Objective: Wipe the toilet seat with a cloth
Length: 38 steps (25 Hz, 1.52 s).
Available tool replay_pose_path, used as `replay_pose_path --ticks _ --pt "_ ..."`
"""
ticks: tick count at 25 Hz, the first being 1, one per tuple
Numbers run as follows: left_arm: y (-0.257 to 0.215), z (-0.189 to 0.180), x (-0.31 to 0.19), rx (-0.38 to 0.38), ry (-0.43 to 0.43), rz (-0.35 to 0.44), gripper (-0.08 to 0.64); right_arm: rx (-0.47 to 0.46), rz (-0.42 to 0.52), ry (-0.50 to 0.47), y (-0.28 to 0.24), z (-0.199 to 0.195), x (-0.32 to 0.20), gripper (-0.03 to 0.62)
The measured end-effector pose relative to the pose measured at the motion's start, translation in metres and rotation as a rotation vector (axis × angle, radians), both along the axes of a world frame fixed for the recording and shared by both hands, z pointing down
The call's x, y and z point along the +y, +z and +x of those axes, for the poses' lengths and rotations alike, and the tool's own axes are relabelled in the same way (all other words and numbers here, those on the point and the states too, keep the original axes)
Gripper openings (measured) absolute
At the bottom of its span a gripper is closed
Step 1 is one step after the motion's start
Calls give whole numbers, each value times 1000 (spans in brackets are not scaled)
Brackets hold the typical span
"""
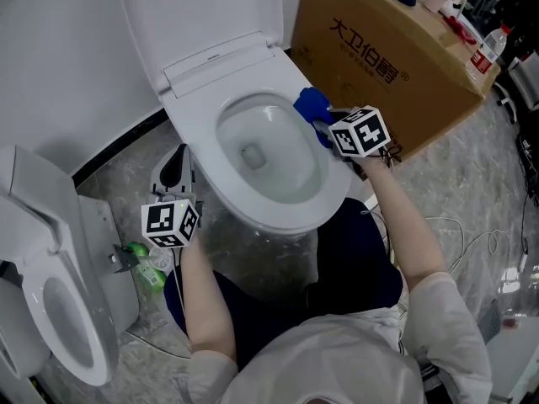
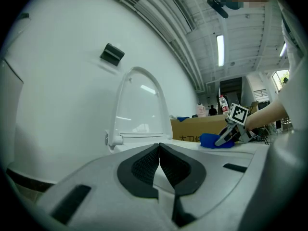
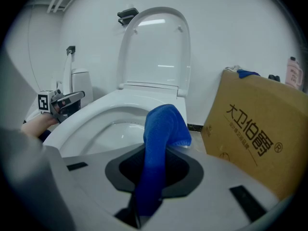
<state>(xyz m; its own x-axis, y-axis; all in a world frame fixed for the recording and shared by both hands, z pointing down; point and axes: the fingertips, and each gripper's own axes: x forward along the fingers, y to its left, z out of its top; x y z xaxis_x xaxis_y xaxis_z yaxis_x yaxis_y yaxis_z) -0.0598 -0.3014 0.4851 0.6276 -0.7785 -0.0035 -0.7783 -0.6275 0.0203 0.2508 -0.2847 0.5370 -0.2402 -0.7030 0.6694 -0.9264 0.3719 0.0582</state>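
1. A person leans over a white toilet, a two-fingered gripper in each hand; the toilet seat [image 1: 192, 118] is down and the lid [image 1: 202, 11] stands upright against the white wall.
2. The right gripper [image 1: 325, 124] is at the seat's edge on the side nearest a brown cardboard box [image 1: 383, 53]. Its fingers are clenched on a blue cloth [image 1: 310, 103], which sits on that rim of the seat.
3. In the right gripper view, the cloth [image 3: 161, 138] runs up between the fingers of the right gripper [image 3: 161, 172] and folds over at the top. The seat [image 3: 91, 121] curves away to the left, the raised lid [image 3: 156, 47] is beyond it and the box [image 3: 255, 124] is on the right.
4. The left gripper [image 1: 178, 165] is low beside the other side of the bowl, above the marbled floor [image 1: 472, 171] and apart from the seat. Its marker cube [image 1: 171, 223] faces the head camera.
5. In the left gripper view, the left gripper [image 2: 159, 147] has its dark finger pads [image 2: 142, 167] pressed together with nothing between them. Across the seat, the right gripper [image 2: 226, 137] is seen with the cloth [image 2: 211, 140] at its tip.
6. A second white toilet [image 1: 59, 310] stands at the lower left of the head view, with a green bottle [image 1: 150, 272] lying on the floor next to it. Bottles and blue items sit on top of the box.
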Motion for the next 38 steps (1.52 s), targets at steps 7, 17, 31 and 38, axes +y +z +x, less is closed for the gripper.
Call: replay_pose_path --ticks 7,17,31,38 --pt "0 -12 5 3 -23 -2 9 14 3 -4 -1 0 -8 74" --pt "11 -14 5 11 -20 -16 9 -3 -8 3 -1 0 -19 74" --pt "16 -17 7 11 -21 -20 9 -47 -55 26 0 3 -33 72" --pt "17 -21 10 15 -26 -26 9 -84 -100 33 0 1 -55 71"
